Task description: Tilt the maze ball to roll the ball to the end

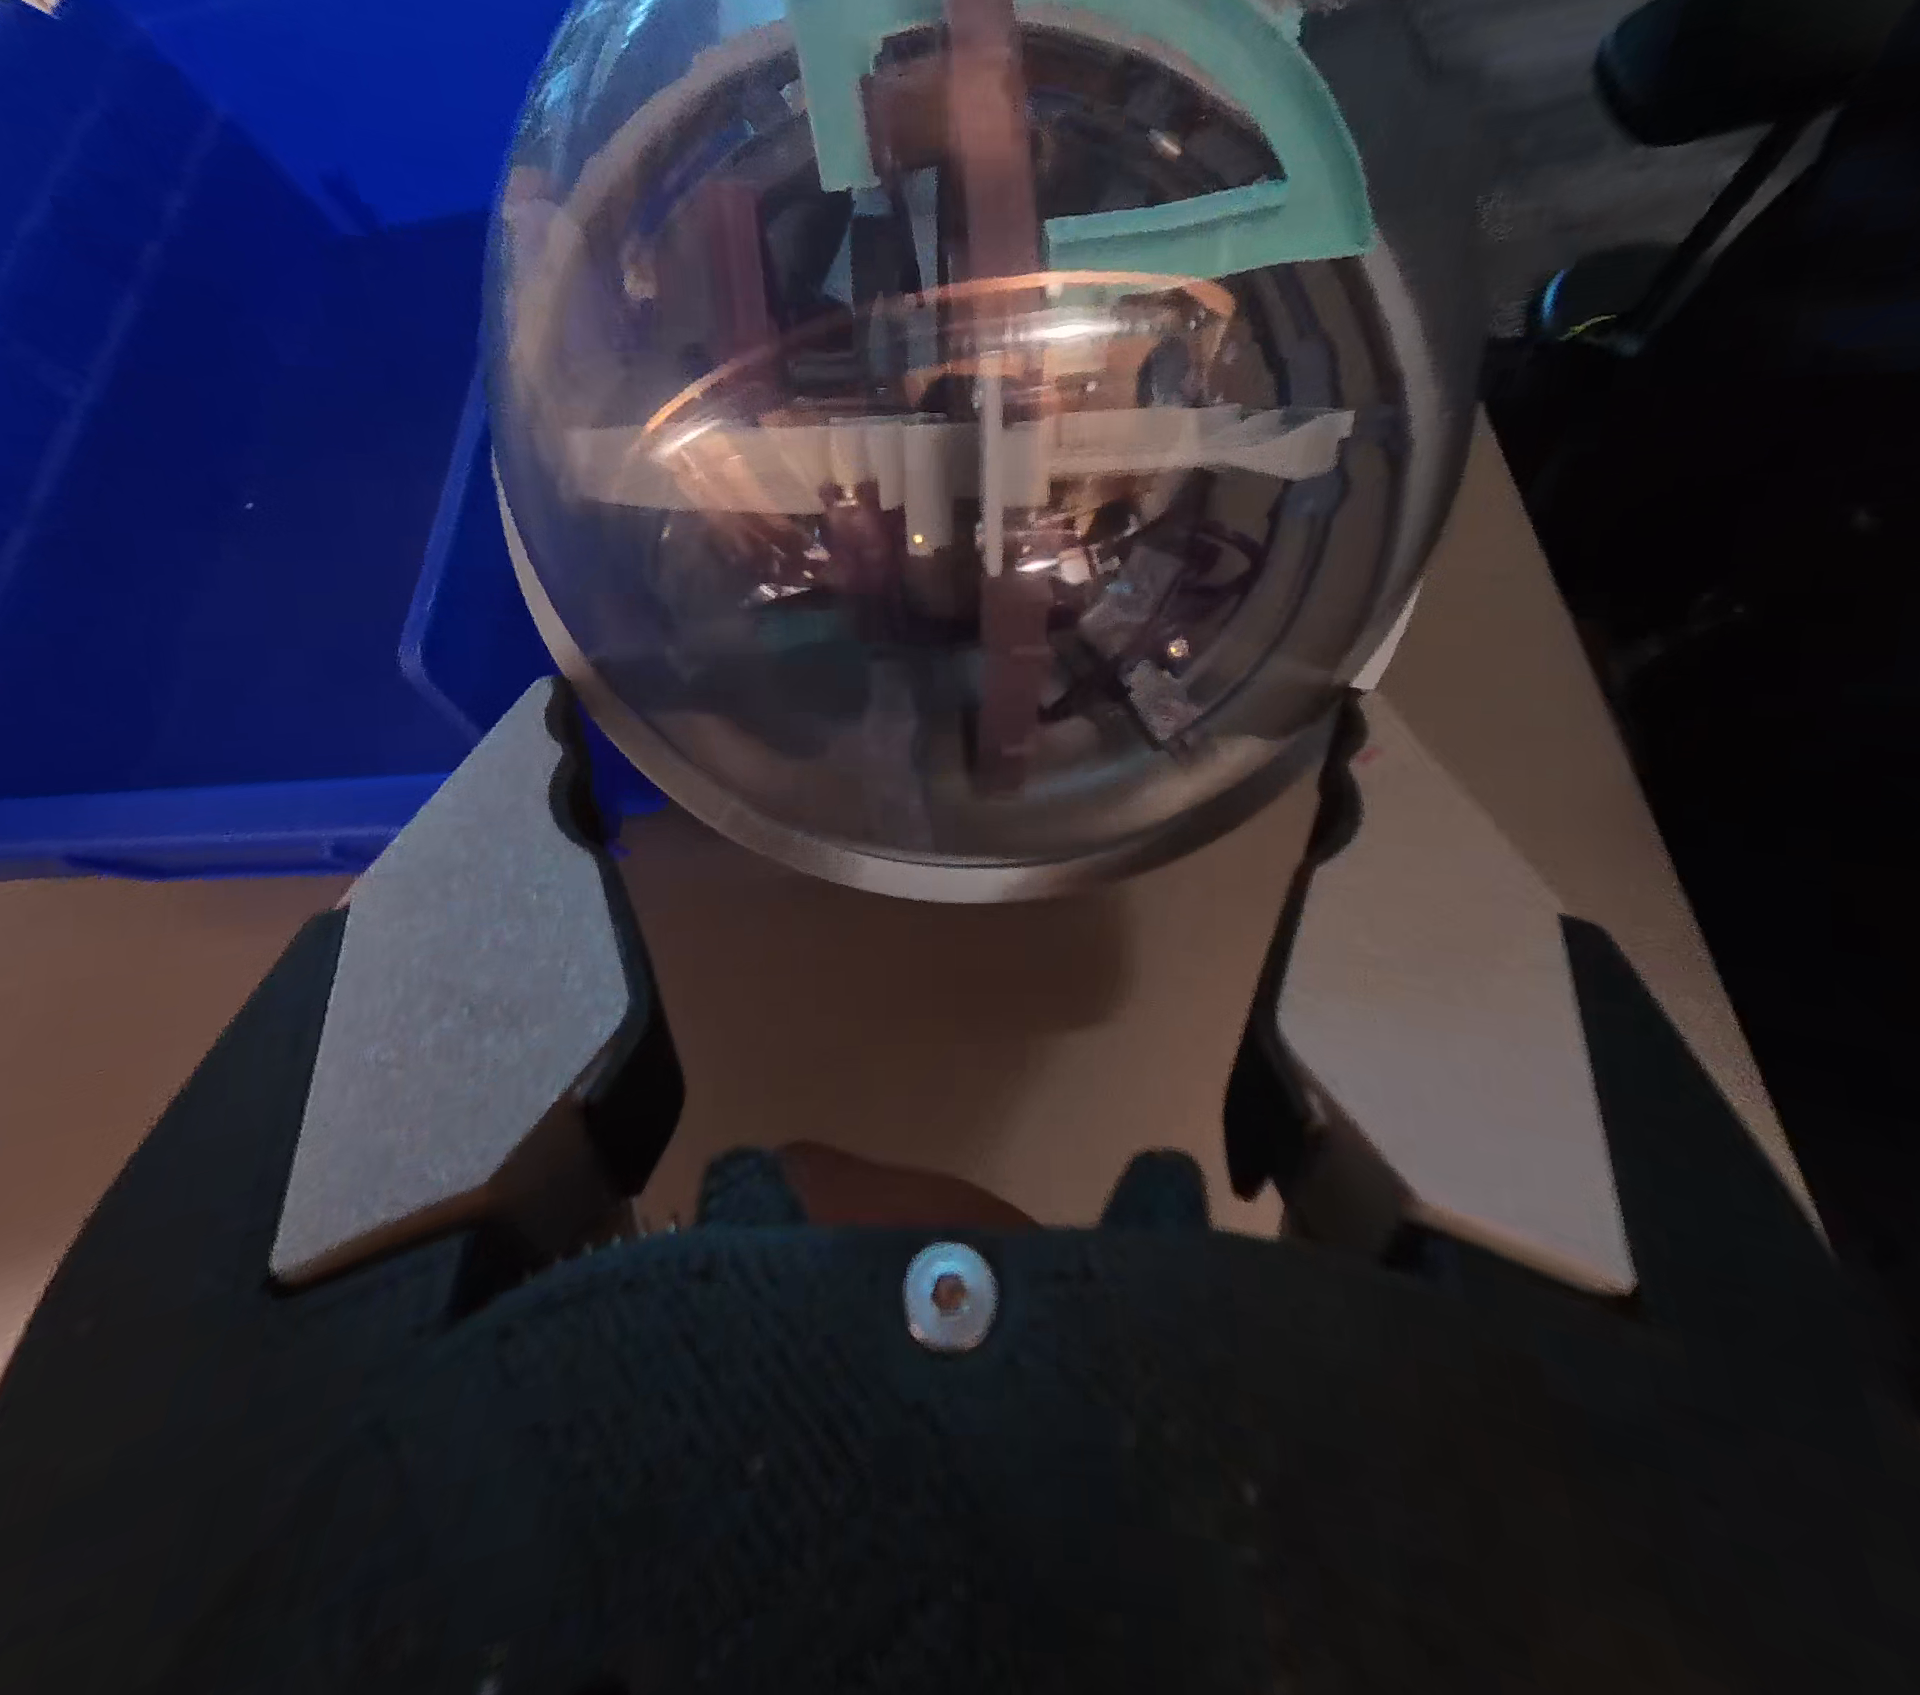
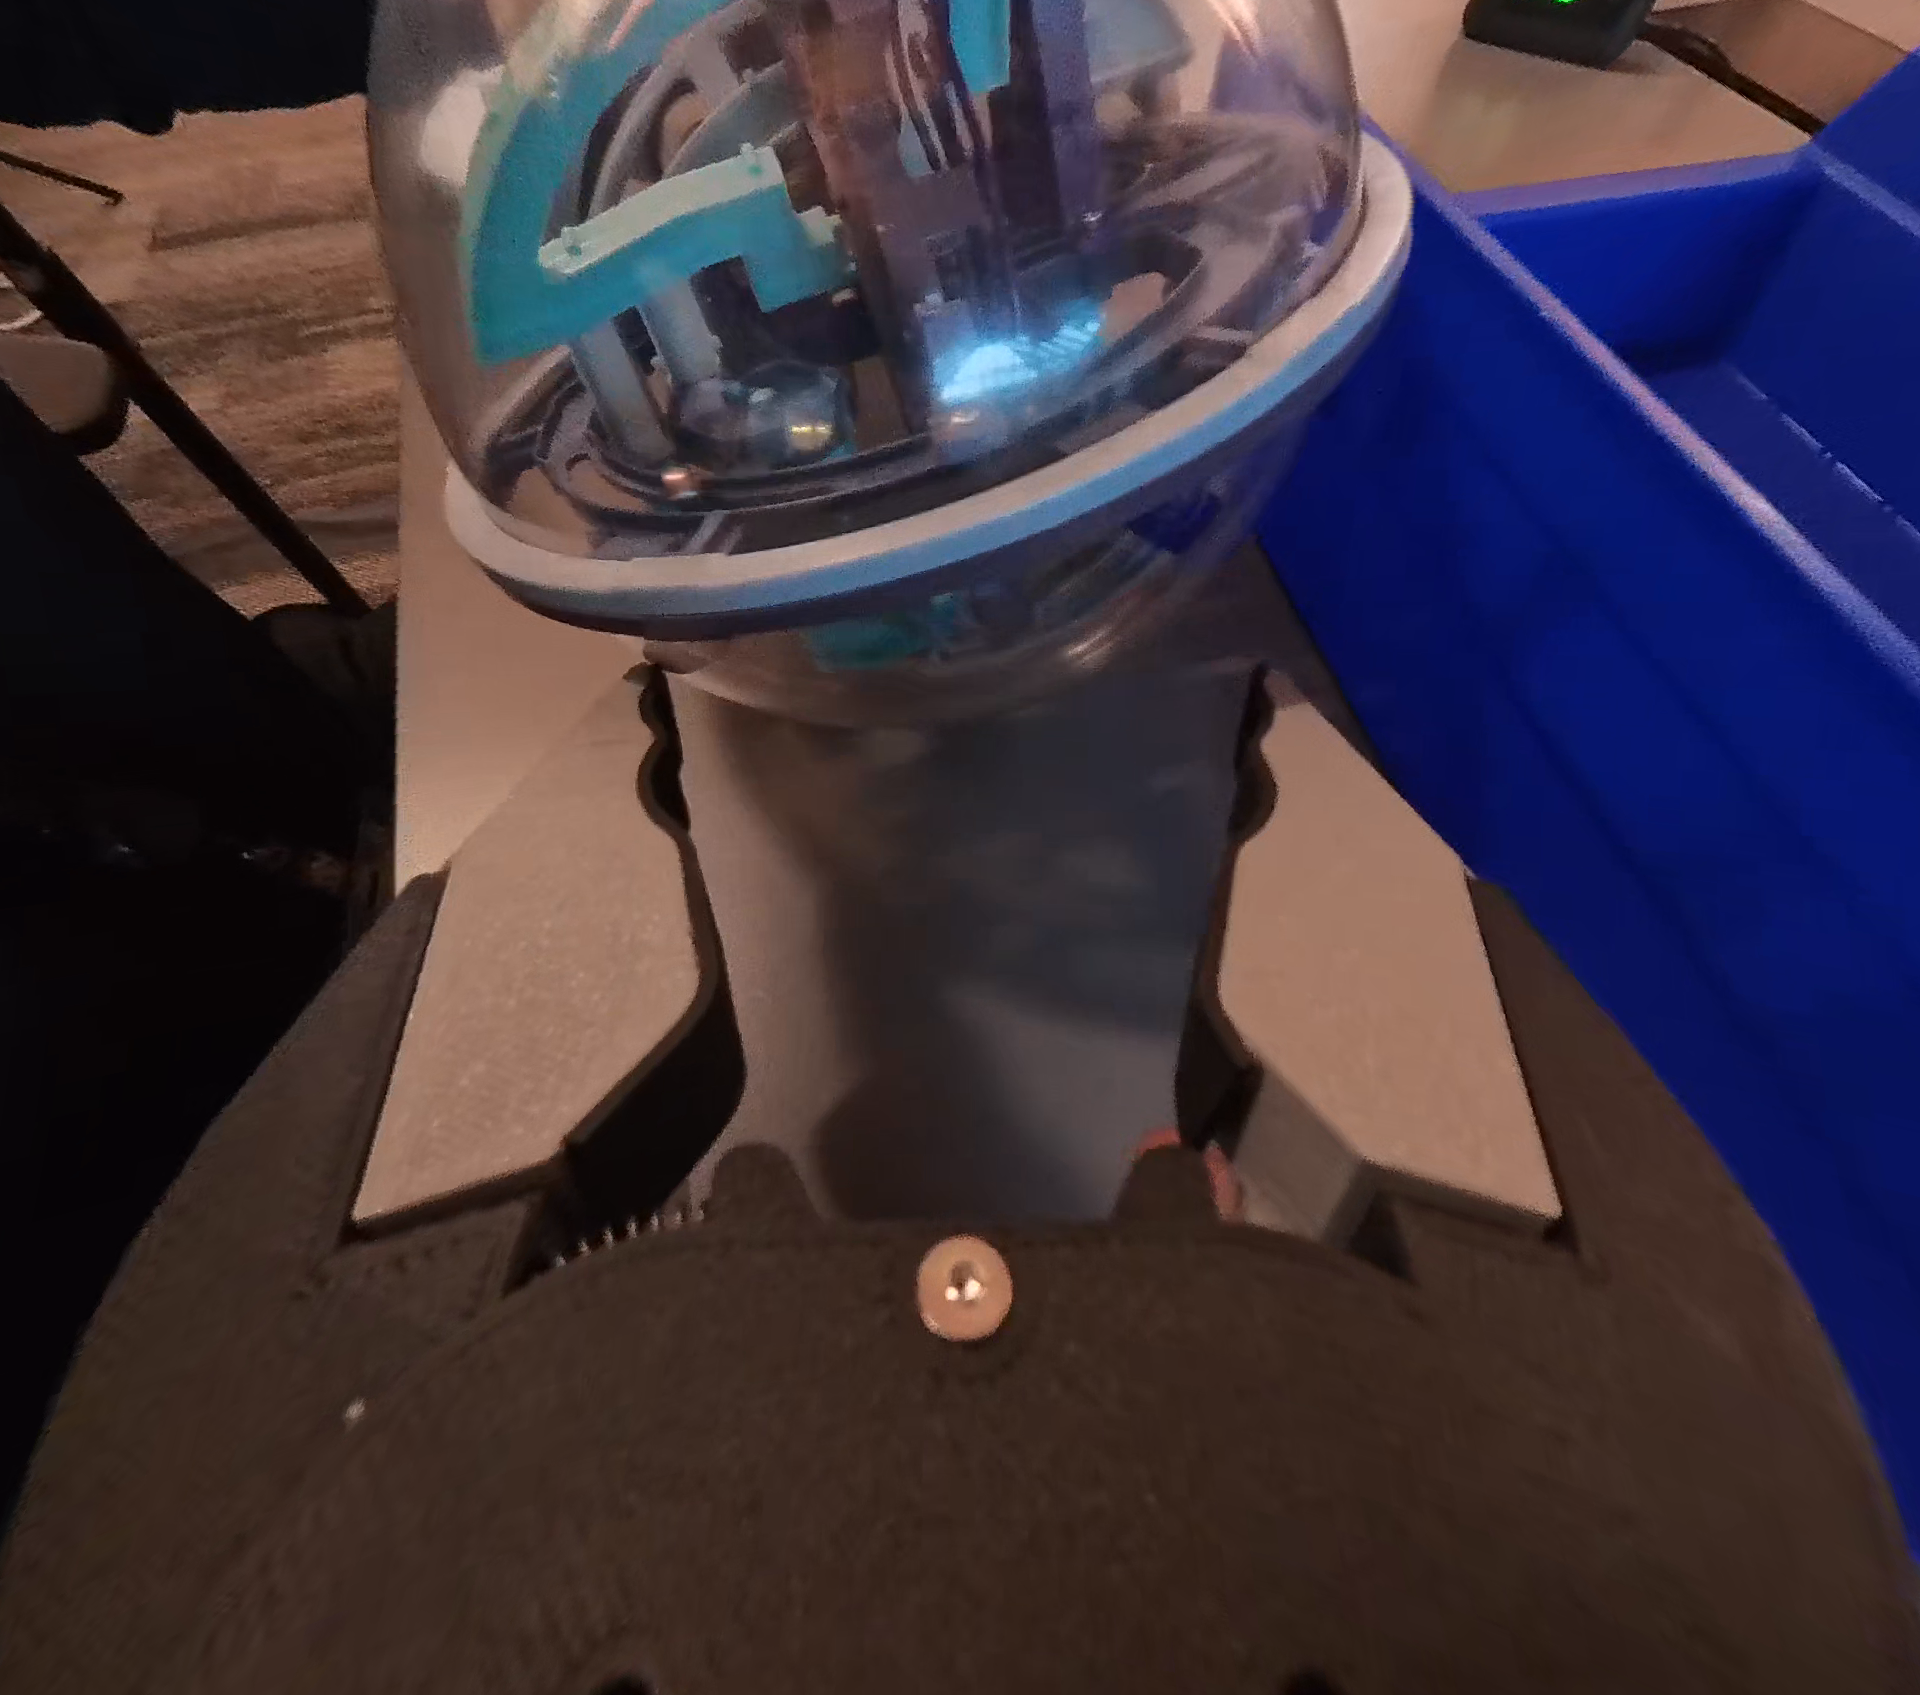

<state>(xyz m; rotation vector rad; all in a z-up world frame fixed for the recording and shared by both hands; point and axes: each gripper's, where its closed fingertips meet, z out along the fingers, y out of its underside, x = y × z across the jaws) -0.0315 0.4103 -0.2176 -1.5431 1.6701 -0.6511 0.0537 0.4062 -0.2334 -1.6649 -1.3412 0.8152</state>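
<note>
While your left claw [image 1: 951, 710] is gripping the clear maze ball [image 1: 977, 336] between its spread fingers, your right claw [image 2: 951, 700] is clamping the same maze ball [image 2: 883, 222] from the other side, holding it tilted above the table [image 1: 935, 1022] beside the blue bin [image 2: 1662, 502].
</note>
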